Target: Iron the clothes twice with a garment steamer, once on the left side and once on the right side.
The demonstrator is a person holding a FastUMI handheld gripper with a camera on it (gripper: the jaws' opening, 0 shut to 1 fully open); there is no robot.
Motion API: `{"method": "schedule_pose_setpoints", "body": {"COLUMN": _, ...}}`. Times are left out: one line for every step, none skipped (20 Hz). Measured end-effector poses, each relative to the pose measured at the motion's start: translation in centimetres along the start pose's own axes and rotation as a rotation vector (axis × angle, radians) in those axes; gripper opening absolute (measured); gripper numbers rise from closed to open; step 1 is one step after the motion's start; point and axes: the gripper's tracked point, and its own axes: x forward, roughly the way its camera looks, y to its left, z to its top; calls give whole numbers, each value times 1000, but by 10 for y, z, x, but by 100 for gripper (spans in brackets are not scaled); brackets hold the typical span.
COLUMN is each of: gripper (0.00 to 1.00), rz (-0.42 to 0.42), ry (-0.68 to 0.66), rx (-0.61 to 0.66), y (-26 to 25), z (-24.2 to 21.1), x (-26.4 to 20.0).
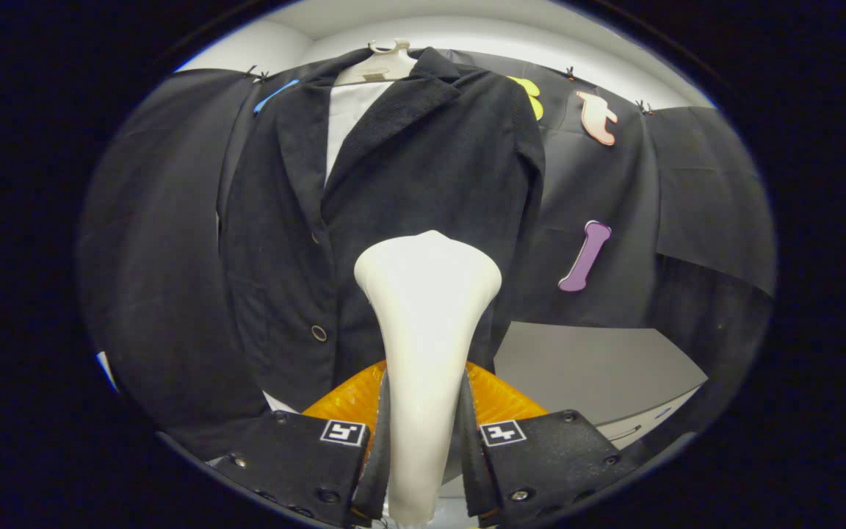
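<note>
Gripping the white garment steamer point(427, 323) by its narrow neck, the tongs point(423, 448) are closed on it from both sides. Its wide head rises ahead of the fingers, before the dark jacket point(393, 206) on a pale hanger point(382, 65), below the lapel.

Camera riding the tool point(423, 441), facing forward, close before hanging jacket point(393, 220)

The garment steamer point(423, 330) stands clamped between the gripper's point(423, 448) two fingers, its head just before the jacket's point(393, 220) front. The jacket hangs on a hanger point(382, 62) against the booth wall point(651, 220) behind.
</note>
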Motion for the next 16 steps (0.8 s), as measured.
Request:
{"method": "schedule_pose_setpoints", "body": {"gripper": 43, "rz": 3, "ry": 9, "rx": -3, "y": 1, "z": -7, "x": 0}}
{"method": "schedule_pose_setpoints", "body": {"gripper": 43, "rz": 4, "ry": 18, "rx": -5, "y": 1, "z": -13, "x": 1}}
{"method": "schedule_pose_setpoints", "body": {"gripper": 43, "rz": 5, "ry": 25, "rx": -8, "y": 1, "z": -18, "x": 1}}
{"method": "schedule_pose_setpoints", "body": {"gripper": 43, "rz": 3, "ry": 33, "rx": -16, "y": 1, "z": -24, "x": 1}}
{"method": "schedule_pose_setpoints", "body": {"gripper": 43, "rz": 1, "ry": 41, "rx": -15, "y": 2, "z": -30, "x": 1}}
{"method": "schedule_pose_setpoints", "body": {"gripper": 43, "rz": -1, "ry": 53, "rx": -16, "y": 2, "z": -37, "x": 1}}
{"method": "schedule_pose_setpoints", "body": {"gripper": 43, "rz": 0, "ry": 64, "rx": -17, "y": 3, "z": -43, "x": 3}}
{"method": "schedule_pose_setpoints", "body": {"gripper": 43, "rz": 2, "ry": 76, "rx": -18, "y": 4, "z": -48, "x": 4}}
{"method": "schedule_pose_setpoints", "body": {"gripper": 43, "rz": 5, "ry": 84, "rx": -19, "y": 6, "z": -53, "x": 5}}
{"method": "schedule_pose_setpoints", "body": {"gripper": 43, "rz": 7, "ry": 92, "rx": -21, "y": 7, "z": -59, "x": 6}}
{"method": "schedule_pose_setpoints", "body": {"gripper": 43, "rz": 8, "ry": 101, "rx": -25, "y": 8, "z": -64, "x": 6}}
{"method": "schedule_pose_setpoints", "body": {"gripper": 43, "rz": 9, "ry": 107, "rx": -24, "y": 9, "z": -69, "x": 6}}
{"method": "schedule_pose_setpoints", "body": {"gripper": 43, "rz": 12, "ry": 116, "rx": -28, "y": 11, "z": -74, "x": 7}}
{"method": "schedule_pose_setpoints", "body": {"gripper": 43, "rz": 14, "ry": 122, "rx": -25, "y": 11, "z": -78, "x": 8}}
{"method": "schedule_pose_setpoints", "body": {"gripper": 43, "rz": 16, "ry": 130, "rx": -26, "y": 12, "z": -82, "x": 8}}
{"method": "schedule_pose_setpoints", "body": {"gripper": 43, "rz": 17, "ry": 138, "rx": -27, "y": 13, "z": -87, "x": 10}}
